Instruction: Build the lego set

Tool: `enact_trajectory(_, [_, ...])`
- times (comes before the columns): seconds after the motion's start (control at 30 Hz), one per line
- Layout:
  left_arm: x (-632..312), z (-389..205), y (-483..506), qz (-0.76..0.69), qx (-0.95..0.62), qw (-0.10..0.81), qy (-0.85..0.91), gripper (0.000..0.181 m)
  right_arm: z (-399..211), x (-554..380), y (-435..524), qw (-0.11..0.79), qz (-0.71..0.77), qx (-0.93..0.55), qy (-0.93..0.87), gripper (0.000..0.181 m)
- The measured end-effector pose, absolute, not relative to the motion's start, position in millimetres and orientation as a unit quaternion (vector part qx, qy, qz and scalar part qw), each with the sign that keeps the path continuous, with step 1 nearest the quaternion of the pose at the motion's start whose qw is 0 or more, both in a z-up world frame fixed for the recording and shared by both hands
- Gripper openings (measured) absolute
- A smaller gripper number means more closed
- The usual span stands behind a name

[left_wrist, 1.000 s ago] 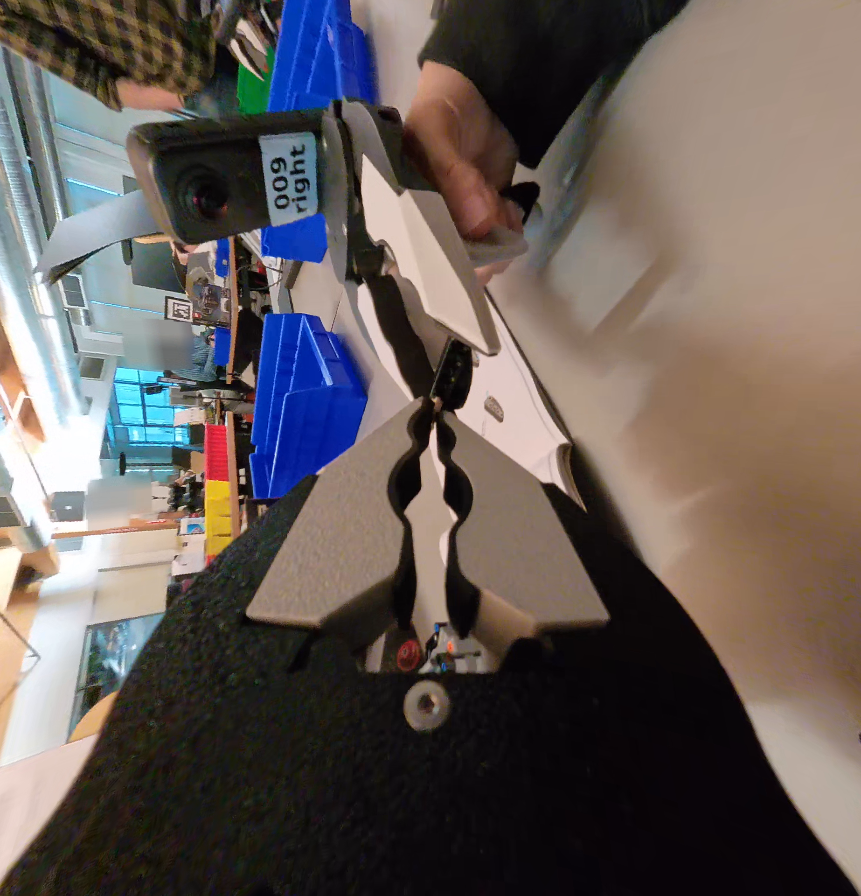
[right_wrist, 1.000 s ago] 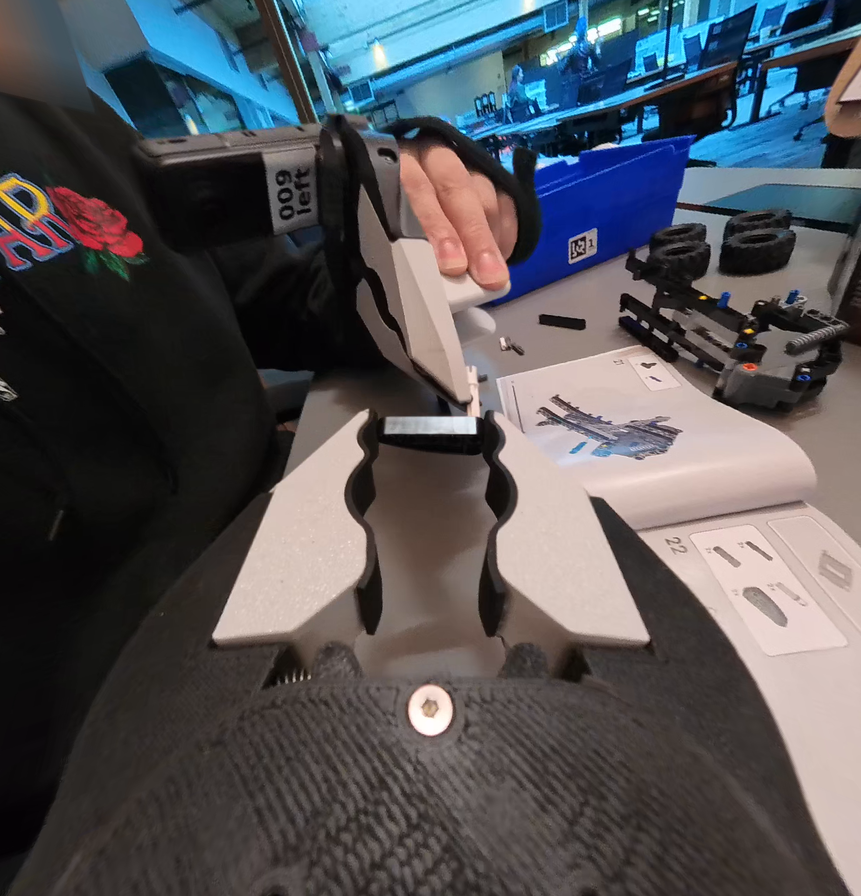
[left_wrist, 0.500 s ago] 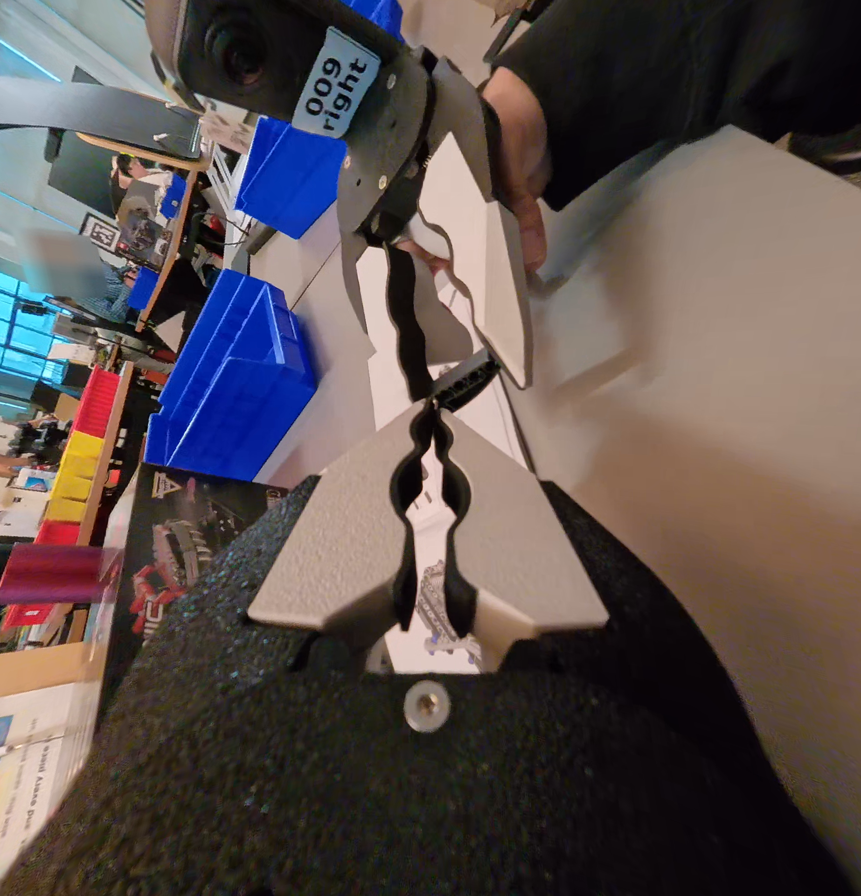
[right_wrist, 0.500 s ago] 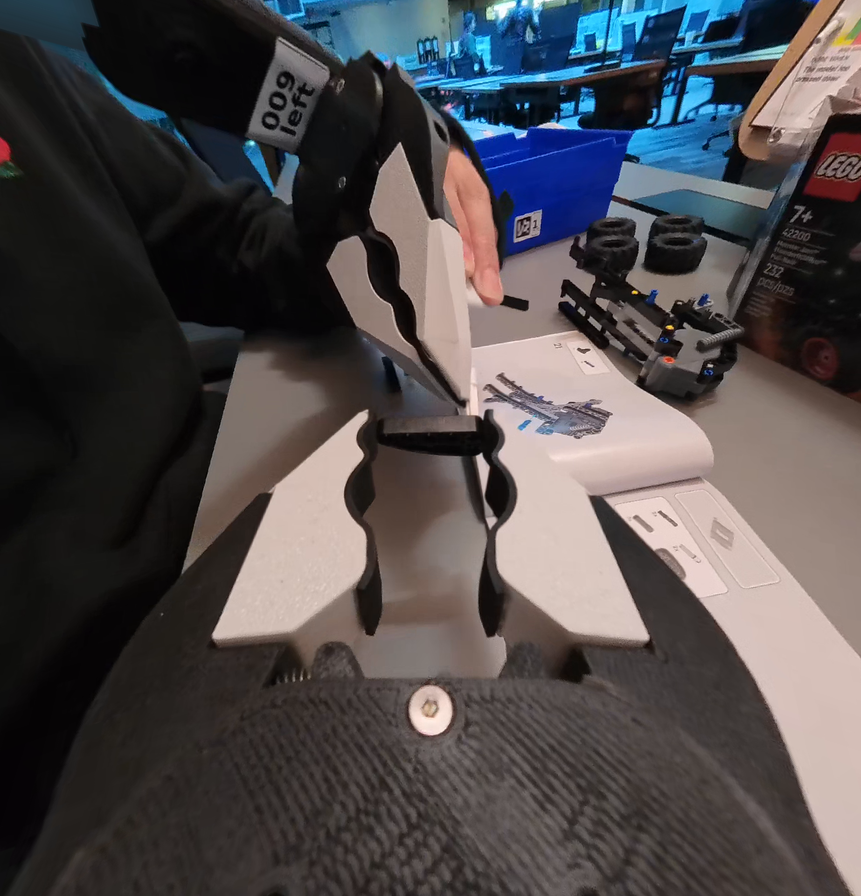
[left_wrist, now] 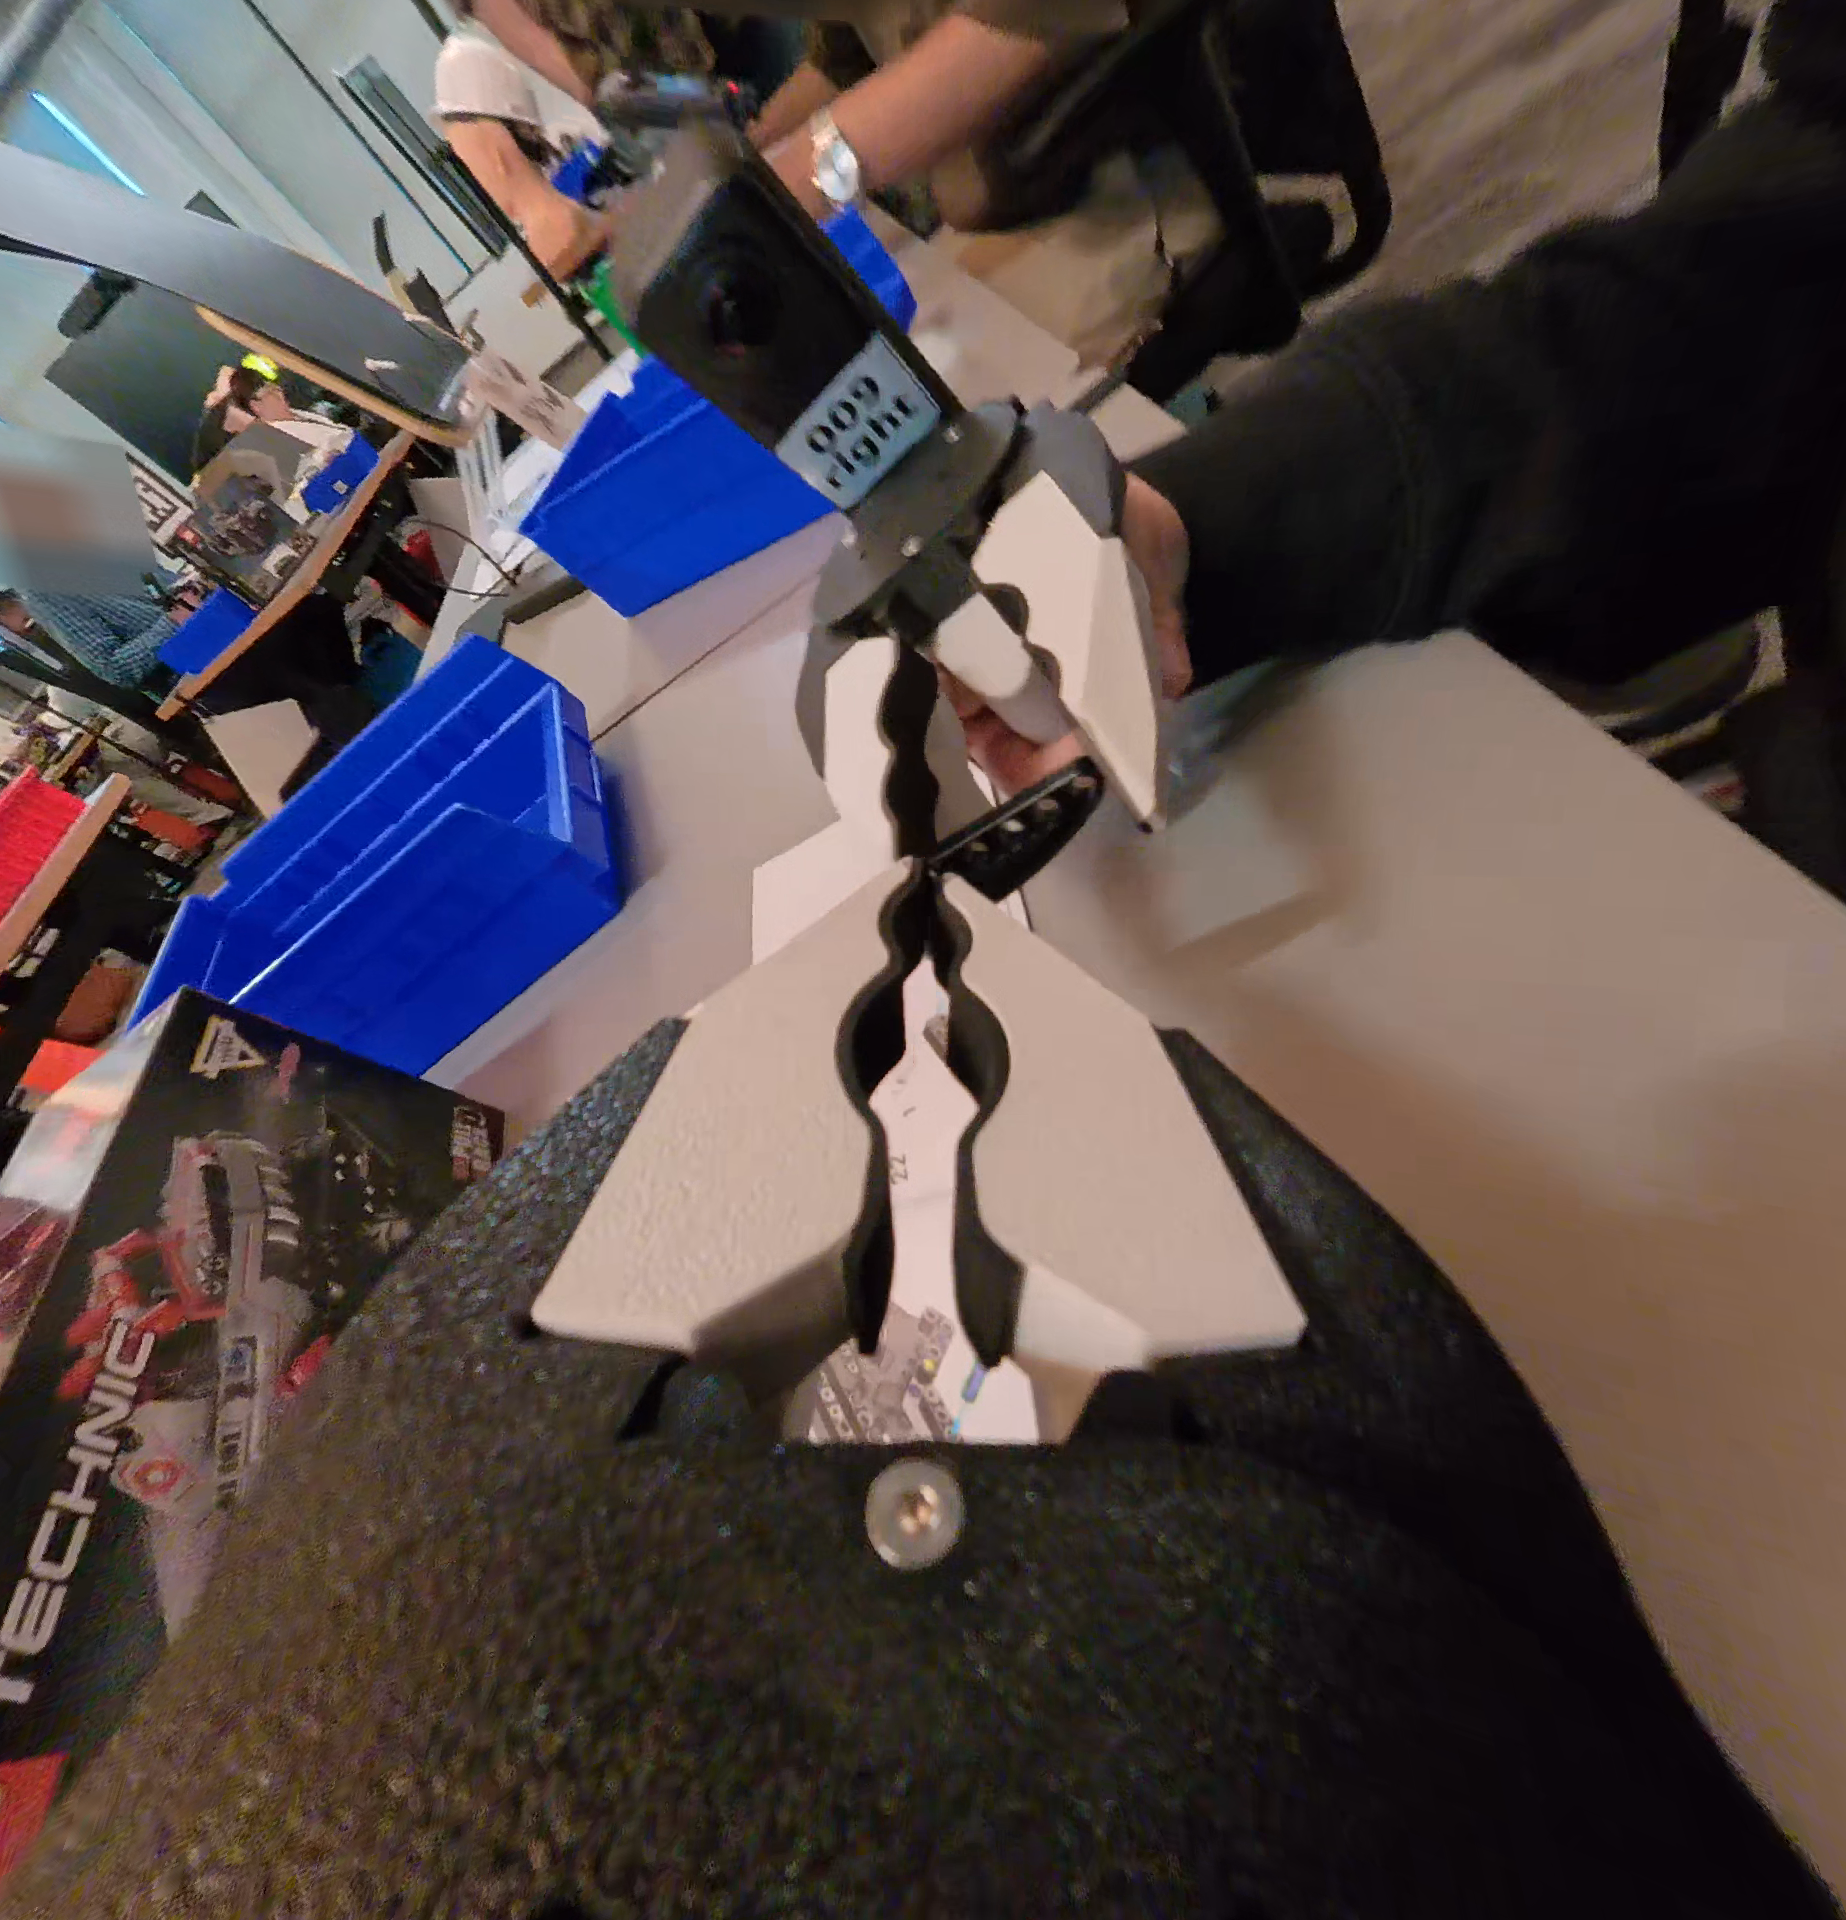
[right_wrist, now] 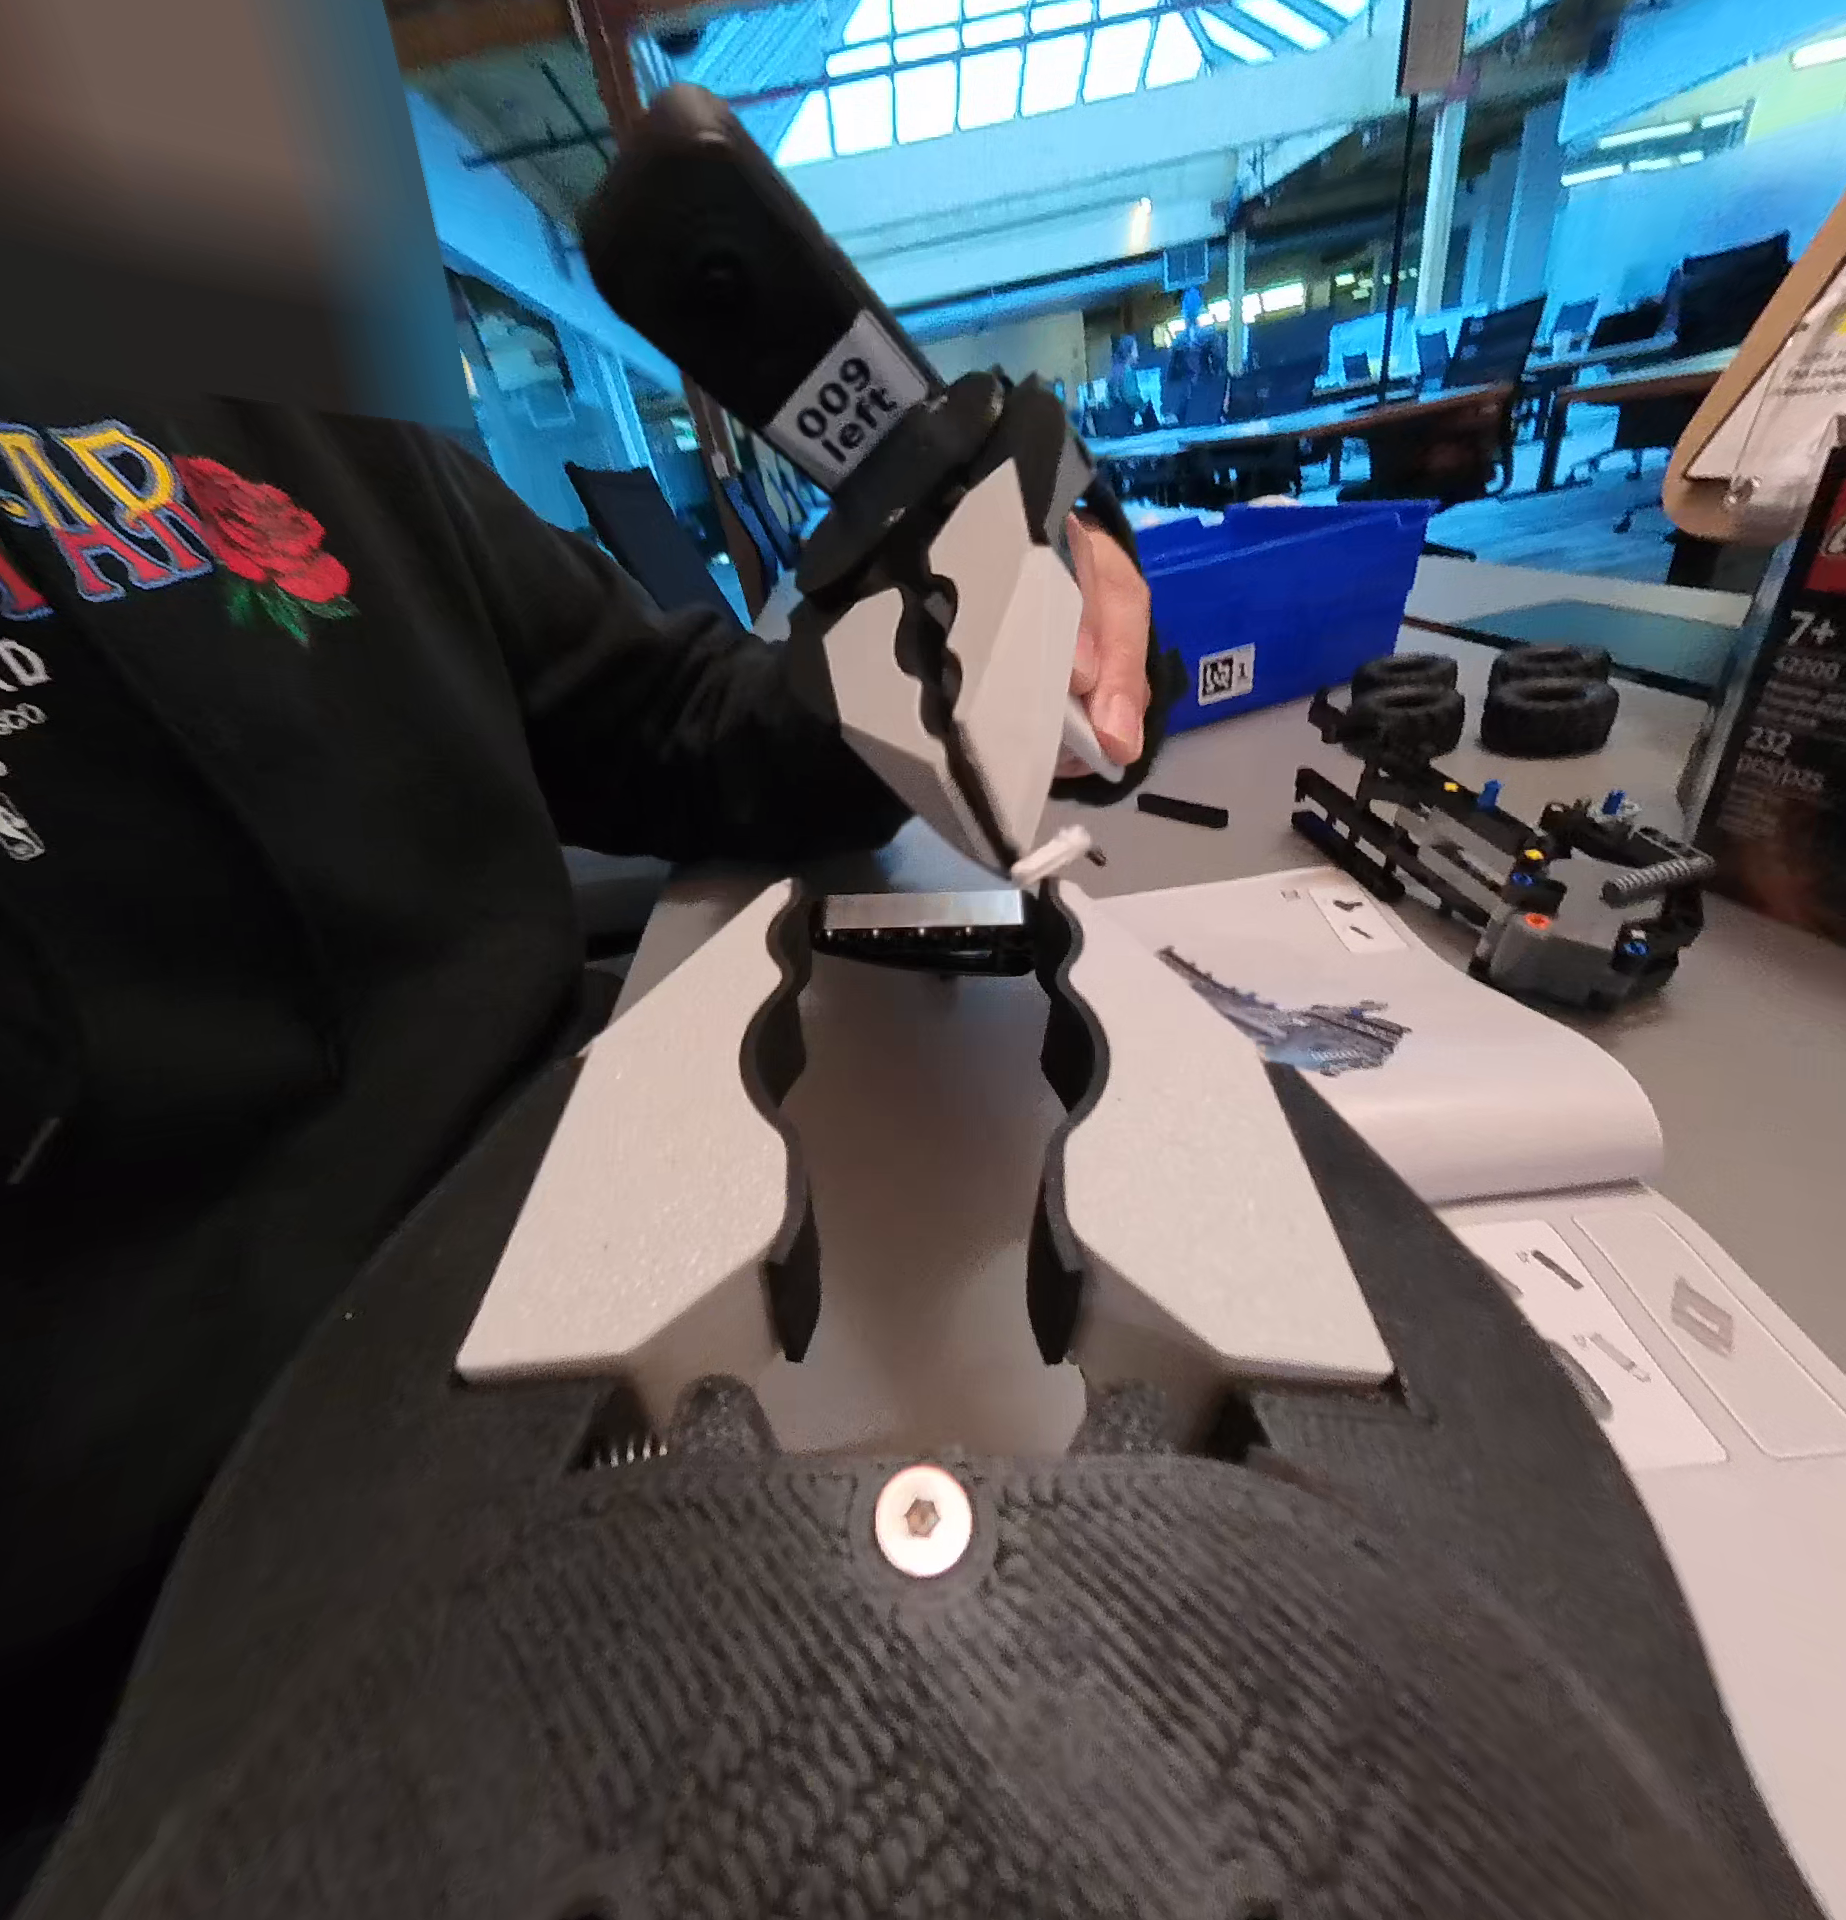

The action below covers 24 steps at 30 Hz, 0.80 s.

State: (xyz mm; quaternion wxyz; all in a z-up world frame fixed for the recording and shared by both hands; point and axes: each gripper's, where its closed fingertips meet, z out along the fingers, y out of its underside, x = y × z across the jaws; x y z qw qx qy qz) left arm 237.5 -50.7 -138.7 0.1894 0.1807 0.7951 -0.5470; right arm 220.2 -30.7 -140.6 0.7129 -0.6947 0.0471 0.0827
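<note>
Here, both claws meet in the air above the near table edge, tip to tip.

Right claw: fingers spread wide, clamped on a black beam that spans the gap at the tips, lying level. In the left view the same beam shows a row of holes and juts out between that claw's tips, tilted.

Left claw: tips pressed together on a small white pin. It comes down steeply from upper left in the right view, the pin's end just at the beam's right end; contact cannot be told. A hand grips the handle behind it, the black sleeve running back to the torso.

Room: open table below the claws, on the person's side. The manual lies open just right of the right claw, its page curling up. Beyond it sits the part-built chassis, with tyres stacked behind and a loose black piece near the hand. A blue bin stands at the far edge, the box at the right margin. In the left view, blue bins and the box crowd the left side; the table to the right is open.
</note>
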Motion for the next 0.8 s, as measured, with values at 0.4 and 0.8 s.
enact_trajectory(0.4, [257,-139,-34,-0.525,0.1,0.132,0.835,0.0,-164,240,-50,0.647,0.005,-0.758,0.086,0.042])
enact_trajectory(0.8, [276,-201,-41,-0.361,-0.008,0.099,0.927,0.016,-196,295,-181,0.507,-0.186,-0.795,0.277,0.041])
